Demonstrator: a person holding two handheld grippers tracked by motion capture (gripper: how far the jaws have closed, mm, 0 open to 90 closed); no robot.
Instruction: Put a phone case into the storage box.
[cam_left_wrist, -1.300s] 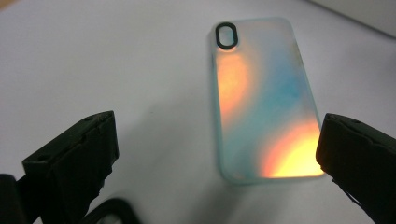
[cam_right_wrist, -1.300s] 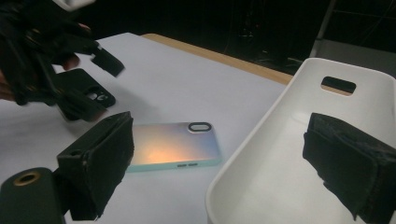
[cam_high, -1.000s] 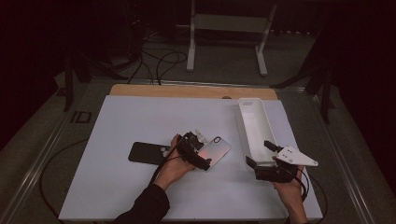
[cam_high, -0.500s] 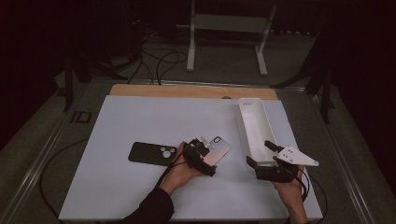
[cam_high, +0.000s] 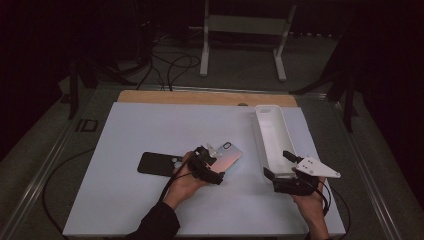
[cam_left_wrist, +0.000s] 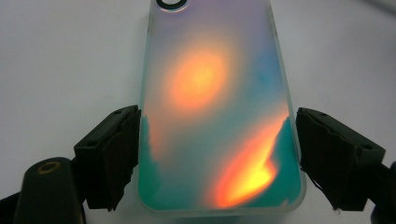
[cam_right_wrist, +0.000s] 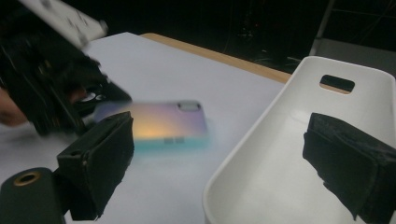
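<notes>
An iridescent phone case (cam_left_wrist: 215, 84) lies camera hole away on the white tabletop (cam_high: 150, 125). My left gripper (cam_left_wrist: 219, 116) straddles its near end. Its jaws have just been closing, and both pads (cam_left_wrist: 116, 149) now meet the case's long edges. From above, that gripper (cam_high: 212, 159) sits at the case's (cam_high: 231, 156) left end. My right gripper (cam_high: 279, 165) stands open at the near end of a long white tray (cam_high: 272, 125). In its own view the right gripper (cam_right_wrist: 224, 135) has one jaw over the tray's (cam_right_wrist: 280, 140) inside and one outside.
A black phone (cam_high: 155, 163) lies flat just left of my left hand. A wooden strip (cam_high: 200, 96) borders the table's far edge. A white stand (cam_high: 245, 30) and cables sit on the dark floor beyond it.
My left gripper has edged right from beside the black phone onto the iridescent case, and its jaws have narrowed onto it. The right gripper and tray have kept still.
</notes>
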